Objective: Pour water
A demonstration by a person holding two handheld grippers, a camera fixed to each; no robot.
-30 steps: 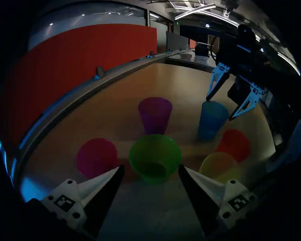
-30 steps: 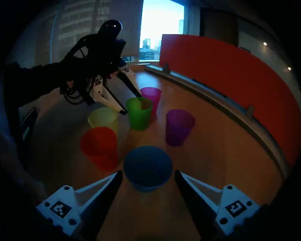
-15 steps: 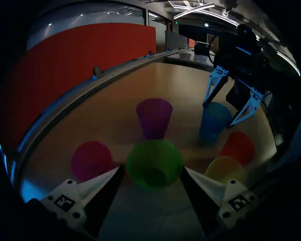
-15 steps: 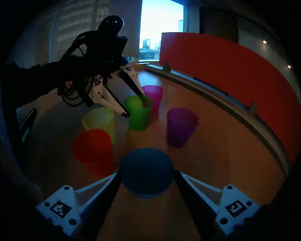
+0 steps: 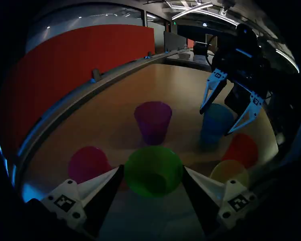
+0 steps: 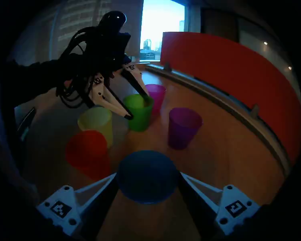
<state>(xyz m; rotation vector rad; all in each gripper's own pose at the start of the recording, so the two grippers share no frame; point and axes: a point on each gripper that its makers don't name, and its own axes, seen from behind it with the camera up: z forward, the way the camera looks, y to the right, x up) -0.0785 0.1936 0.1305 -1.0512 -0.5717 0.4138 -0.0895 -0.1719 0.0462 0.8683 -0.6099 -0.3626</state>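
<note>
Several coloured plastic cups stand close together on a wooden table (image 5: 178, 84). In the left gripper view, the green cup (image 5: 152, 178) sits between the tips of my open left gripper (image 5: 151, 166), its rim nearly touching both fingers. Behind it stand a purple cup (image 5: 152, 120), a magenta cup (image 5: 87, 164), a red cup (image 5: 242, 149) and a yellow cup (image 5: 230, 172). My right gripper (image 5: 215, 123) straddles the blue cup (image 5: 214, 116). In the right gripper view, the blue cup (image 6: 147, 180) fills the gap of the open right gripper (image 6: 147, 174). The left gripper (image 6: 138, 107) stands around the green cup (image 6: 139, 114).
A red partition (image 5: 70, 60) on a rail runs along the table's far edge. A person's dark sleeve and cables (image 6: 62, 76) reach in behind the left gripper. A bright window (image 6: 160, 24) is at the back. The room is dim.
Both grippers have moved forward. The green cup now lies between the left fingertips and the blue cup between the right fingertips. The cups have not moved.
</note>
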